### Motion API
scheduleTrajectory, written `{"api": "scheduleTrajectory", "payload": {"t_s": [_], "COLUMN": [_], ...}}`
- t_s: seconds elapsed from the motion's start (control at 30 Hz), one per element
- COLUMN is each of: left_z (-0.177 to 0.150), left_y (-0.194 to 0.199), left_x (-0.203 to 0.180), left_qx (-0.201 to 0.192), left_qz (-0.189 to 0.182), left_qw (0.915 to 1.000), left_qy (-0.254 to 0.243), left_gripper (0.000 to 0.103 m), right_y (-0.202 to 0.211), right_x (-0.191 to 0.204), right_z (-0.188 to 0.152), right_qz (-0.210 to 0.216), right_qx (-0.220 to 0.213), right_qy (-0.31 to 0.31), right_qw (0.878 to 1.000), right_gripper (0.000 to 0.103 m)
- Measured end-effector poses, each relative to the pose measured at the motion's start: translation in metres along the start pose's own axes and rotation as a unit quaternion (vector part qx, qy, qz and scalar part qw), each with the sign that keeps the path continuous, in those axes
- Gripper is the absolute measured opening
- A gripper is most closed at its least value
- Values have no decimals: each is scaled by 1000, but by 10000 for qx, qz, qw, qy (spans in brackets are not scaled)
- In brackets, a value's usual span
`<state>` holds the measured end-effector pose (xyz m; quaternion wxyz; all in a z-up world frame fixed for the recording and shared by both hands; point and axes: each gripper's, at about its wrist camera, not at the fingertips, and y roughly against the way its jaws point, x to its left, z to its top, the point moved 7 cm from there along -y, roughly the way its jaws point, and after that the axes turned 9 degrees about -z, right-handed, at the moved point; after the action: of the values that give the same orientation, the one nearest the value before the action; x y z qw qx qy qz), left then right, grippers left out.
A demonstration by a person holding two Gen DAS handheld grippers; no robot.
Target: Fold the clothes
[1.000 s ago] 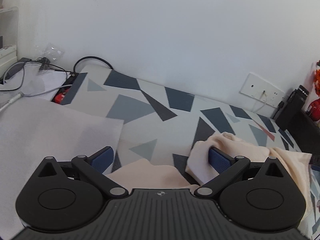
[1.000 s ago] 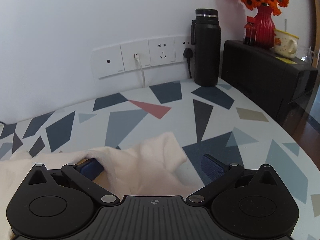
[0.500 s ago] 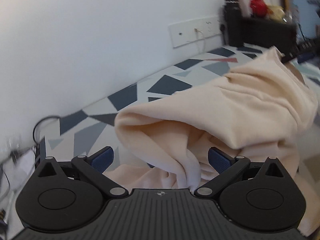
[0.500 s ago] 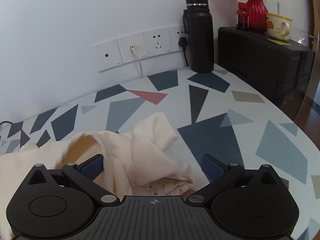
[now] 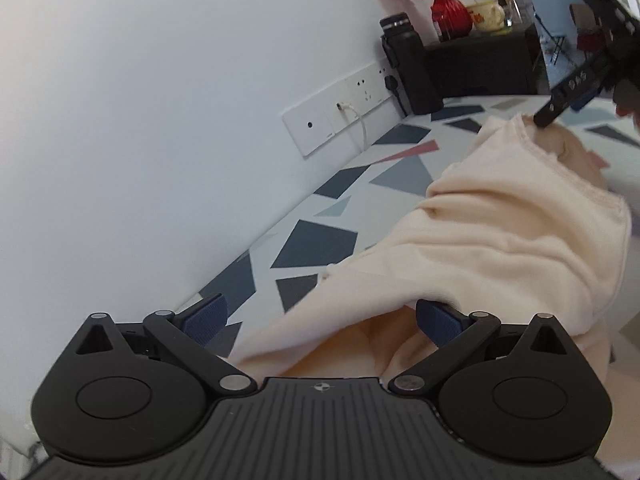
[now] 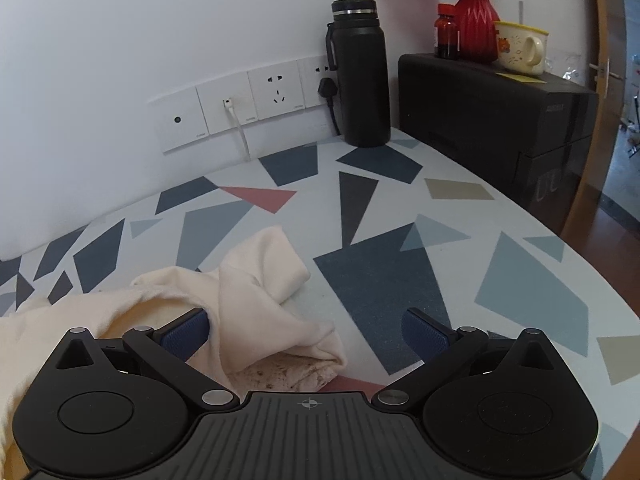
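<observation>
Behind cream garment (image 5: 500, 236), left gripper (image 5: 320, 316) closing, right finger part-hidden

The left gripper (image 5: 320, 316) fills the lower frame, its jaws wide apart and closing, cream cloth (image 5: 500, 240) draped between them. The right gripper (image 6: 306, 330) sits low in its frame, jaws spread wide, its left pad (image 6: 186, 330) against the cloth.
</observation>
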<state>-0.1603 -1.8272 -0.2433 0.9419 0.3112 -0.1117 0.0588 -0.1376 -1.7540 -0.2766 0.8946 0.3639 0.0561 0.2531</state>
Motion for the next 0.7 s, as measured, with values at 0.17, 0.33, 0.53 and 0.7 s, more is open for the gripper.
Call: {"api": "scheduleTrajectory", "payload": {"t_s": [0.17, 0.33, 0.53, 0.7], "left_z": [5, -2, -21, -22], "left_y": [14, 57, 78, 48], "left_x": [2, 65, 85, 34], "left_qx": [-225, -1117, -854, -74], "left_qz": [-375, 115, 525, 409], "left_qw": [9978, 9681, 9738, 9972], "left_qy": [504, 2239, 2043, 629], "left_gripper": [60, 51, 95, 95], "right_y": [-3, 0, 5, 3], "right_x": [-2, 6, 13, 13], "right_z": [2, 8, 16, 13], "right_qz": [15, 135, 234, 204], "right_qx": [55, 5, -80, -24], "right_qy": [-50, -54, -14, -114], "right_qw": [10000, 9999, 9997, 9997], "right_gripper": [102, 102, 102, 102]}}
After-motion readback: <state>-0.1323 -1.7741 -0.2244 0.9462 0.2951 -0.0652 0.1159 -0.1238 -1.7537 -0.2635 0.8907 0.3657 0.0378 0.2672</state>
